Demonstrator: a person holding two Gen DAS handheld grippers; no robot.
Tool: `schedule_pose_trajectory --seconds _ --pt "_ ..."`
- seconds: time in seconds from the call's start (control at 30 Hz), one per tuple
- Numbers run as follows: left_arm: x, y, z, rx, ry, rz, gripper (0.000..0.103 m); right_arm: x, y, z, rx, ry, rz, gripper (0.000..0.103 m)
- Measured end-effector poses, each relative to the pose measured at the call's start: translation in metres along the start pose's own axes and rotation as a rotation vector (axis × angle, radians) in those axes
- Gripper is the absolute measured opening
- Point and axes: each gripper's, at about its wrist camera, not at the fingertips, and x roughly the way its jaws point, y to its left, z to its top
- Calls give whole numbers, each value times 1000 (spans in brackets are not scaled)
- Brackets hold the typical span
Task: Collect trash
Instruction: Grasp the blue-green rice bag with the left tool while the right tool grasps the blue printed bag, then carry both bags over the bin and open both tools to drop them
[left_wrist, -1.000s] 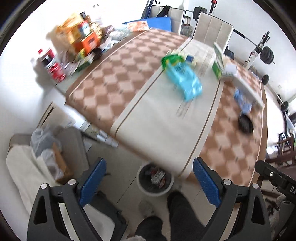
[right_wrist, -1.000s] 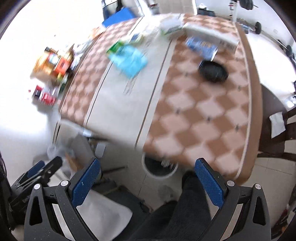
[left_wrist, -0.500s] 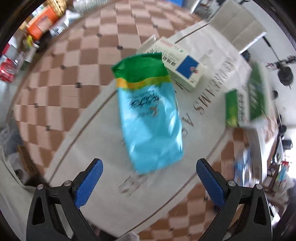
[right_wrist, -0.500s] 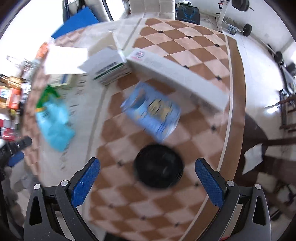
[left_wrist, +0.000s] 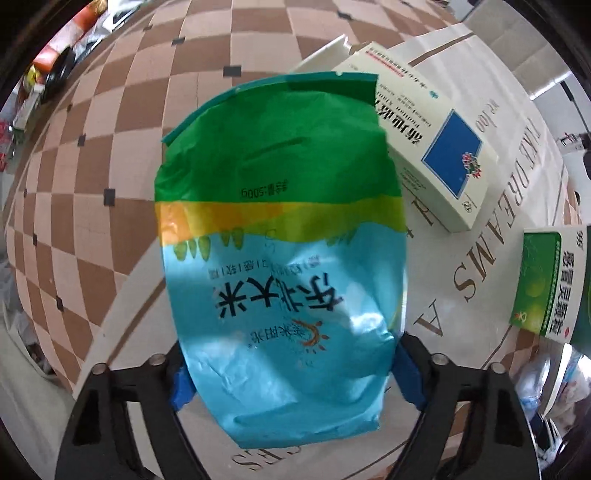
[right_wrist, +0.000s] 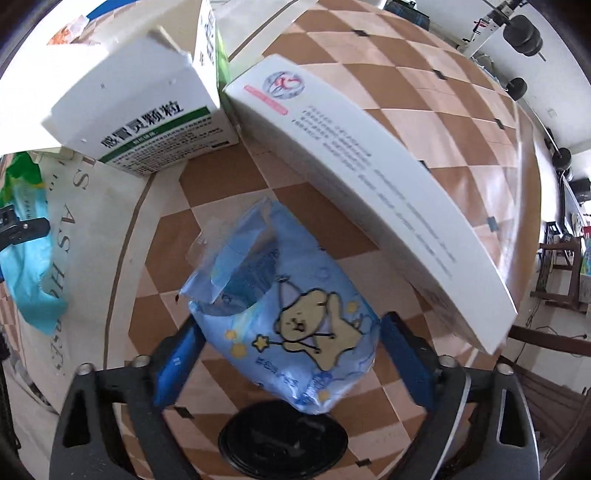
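Note:
A blue and green rice bag (left_wrist: 280, 236) lies flat on the checked tablecloth (left_wrist: 110, 155). My left gripper (left_wrist: 291, 373) is open, its blue pads (left_wrist: 408, 374) on either side of the bag's near end. A light blue wrapper with a cartoon bear (right_wrist: 291, 314) lies on the cloth in the right wrist view. My right gripper (right_wrist: 291, 363) is open, its blue pads (right_wrist: 173, 365) on either side of the wrapper's near end. The rice bag also shows in the right wrist view (right_wrist: 31, 254) at the far left.
A cream box with a blue square (left_wrist: 428, 147) touches the rice bag's far right corner. A green medicine box (left_wrist: 550, 280) stands at the right. A long white box (right_wrist: 369, 181) and a white and green box (right_wrist: 147, 122) lie beyond the wrapper. A black round lid (right_wrist: 280, 443) lies under my right gripper.
Both grippers have moved from over the floor and bin out onto the table. The left has closed in on the rice bag, the right on the blue wrapper. Both stay open.

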Motion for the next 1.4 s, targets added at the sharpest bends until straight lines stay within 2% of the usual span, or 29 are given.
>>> schedule_pose_trajectory --seconds 0.07,0.27,0.53,0.67,0.87,1.1,1.23,1.4 --pt "-5 4 -8 23 -13 6 79 2 3 1 -2 8 -4 51" --pt "-39 10 -44 116 -120 70 79 -9 10 -11 -2 -31 21 30" --pt "-96 15 -116 206 -284 112 79 -43 28 -39 24 -93 51 26" --pt "-121 23 -134 232 -357 114 79 -65 42 -64 38 -130 69 25" --pt "-150 50 -177 256 -422 84 79 -103 79 -121 29 -197 86 23" --pt "-171 93 -242 309 -513 123 79 -138 126 -204 12 -253 137 22" --pt "-172 125 -281 314 -503 107 79 -149 154 -262 4 -271 171 22" --pt "-153 166 -323 295 -421 83 79 -144 185 -330 -3 -250 231 22"
